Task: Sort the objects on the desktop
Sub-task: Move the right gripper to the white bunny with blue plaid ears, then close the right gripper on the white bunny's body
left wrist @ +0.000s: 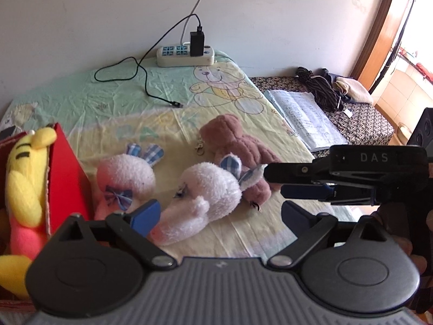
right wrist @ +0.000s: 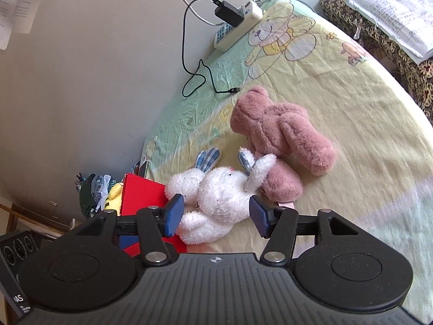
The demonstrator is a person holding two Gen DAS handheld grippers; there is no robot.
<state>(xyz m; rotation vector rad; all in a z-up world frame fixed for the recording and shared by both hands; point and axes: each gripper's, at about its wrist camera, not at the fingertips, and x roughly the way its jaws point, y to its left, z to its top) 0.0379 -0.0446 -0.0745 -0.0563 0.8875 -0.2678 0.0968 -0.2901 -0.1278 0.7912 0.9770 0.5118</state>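
Two white plush rabbits with blue checked ears lie on a cartoon-print sheet (left wrist: 167, 94). The nearer rabbit (left wrist: 205, 192) (right wrist: 224, 197) lies just ahead of my left gripper (left wrist: 220, 214), which is open and holds nothing. The other rabbit (left wrist: 124, 176) rests against a red box (left wrist: 67, 178) (right wrist: 140, 192). A yellow plush (left wrist: 24, 178) sits inside that box. A brown-pink plush bear (left wrist: 238, 140) (right wrist: 284, 132) lies behind the rabbits. My right gripper (left wrist: 273, 181) (right wrist: 216, 216) comes in from the right, open, its tips beside the nearer rabbit's ear.
A white power strip (left wrist: 185, 54) with a black charger stands by the wall, and its black cable (left wrist: 140, 75) trails over the sheet. An open notebook (left wrist: 305, 116) and a pile of clothes (left wrist: 324, 89) lie to the right. A metal clasp (left wrist: 199, 146) lies by the bear.
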